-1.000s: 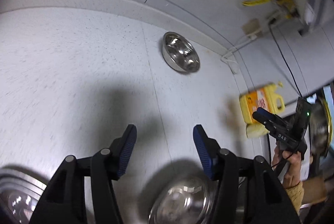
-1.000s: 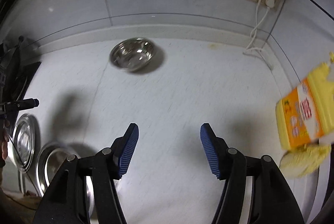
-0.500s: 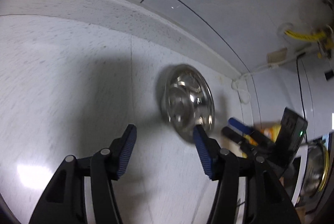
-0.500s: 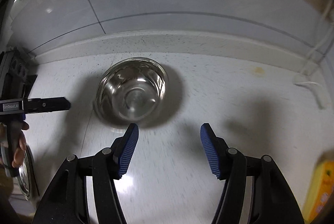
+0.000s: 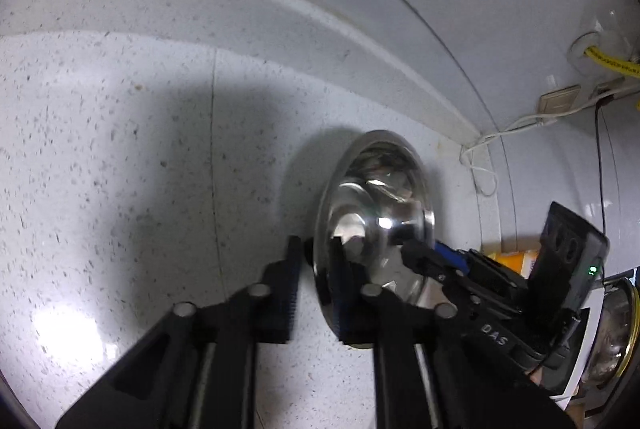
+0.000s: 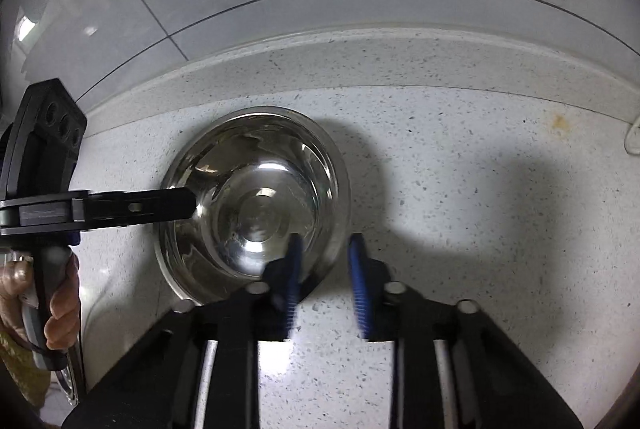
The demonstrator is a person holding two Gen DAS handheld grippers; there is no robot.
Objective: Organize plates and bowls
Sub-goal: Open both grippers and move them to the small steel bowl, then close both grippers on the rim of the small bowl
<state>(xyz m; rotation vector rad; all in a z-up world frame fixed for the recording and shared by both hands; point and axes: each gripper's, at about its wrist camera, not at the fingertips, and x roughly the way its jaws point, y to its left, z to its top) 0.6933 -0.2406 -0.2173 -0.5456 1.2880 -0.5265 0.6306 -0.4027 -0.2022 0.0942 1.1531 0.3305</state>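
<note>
Gripping shiny round stainless-steel bowl (image 6: 256, 201) near back edge of speckled white stone surface (image 6: 460, 189): left gripper (image 5: 314, 261) and right gripper (image 6: 326, 257) have just been closing, each pinching opposite rim. Lift level, both together; thin rim likely slippery.

I see one steel bowl (image 6: 256, 201) (image 5: 374, 225): shiny, empty, upright on speckled counter (image 6: 460, 157), near backsplash ledge. Rim sits between both grippers' pads.
</note>
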